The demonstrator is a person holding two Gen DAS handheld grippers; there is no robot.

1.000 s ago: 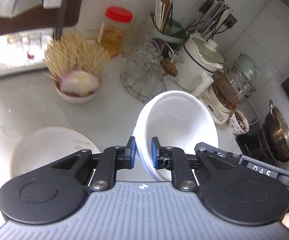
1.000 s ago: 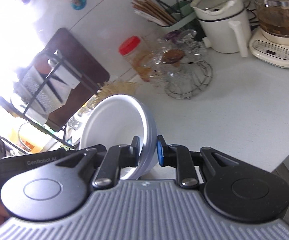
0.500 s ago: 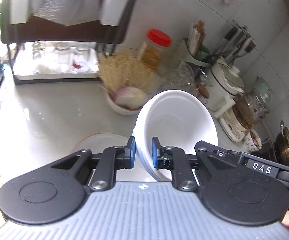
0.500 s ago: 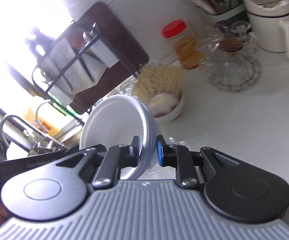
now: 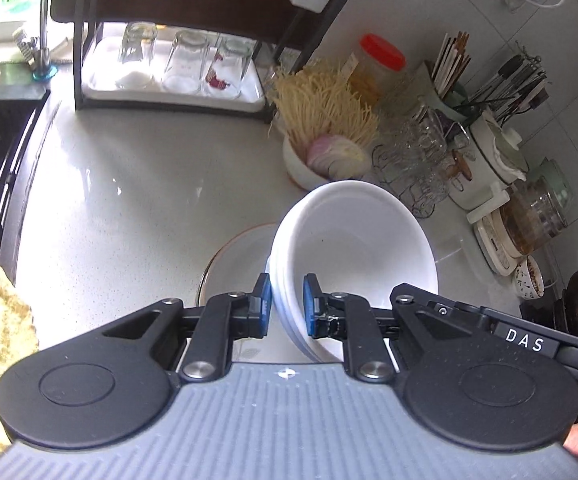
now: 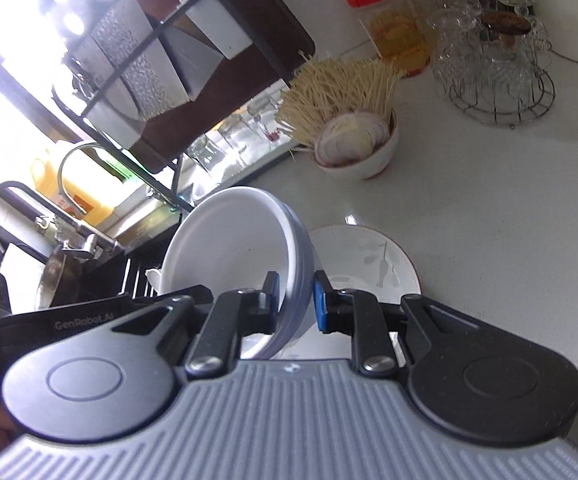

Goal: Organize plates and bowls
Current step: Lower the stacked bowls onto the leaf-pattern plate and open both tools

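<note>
You get strong daylight from the window side: in the right wrist view the upper left corner blows out to white, washing over the dish rack (image 6: pixel 161 60). The countertop (image 5: pixel 129 200) throws back pale glare spots. Your left wrist view is evenly lit and fairly sharp. Fisheye bending curves the edges, and the far corners smear softly.

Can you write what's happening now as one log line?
left claw: shut on white bowls | right claw: shut on same rim | plate: on counter below
</note>
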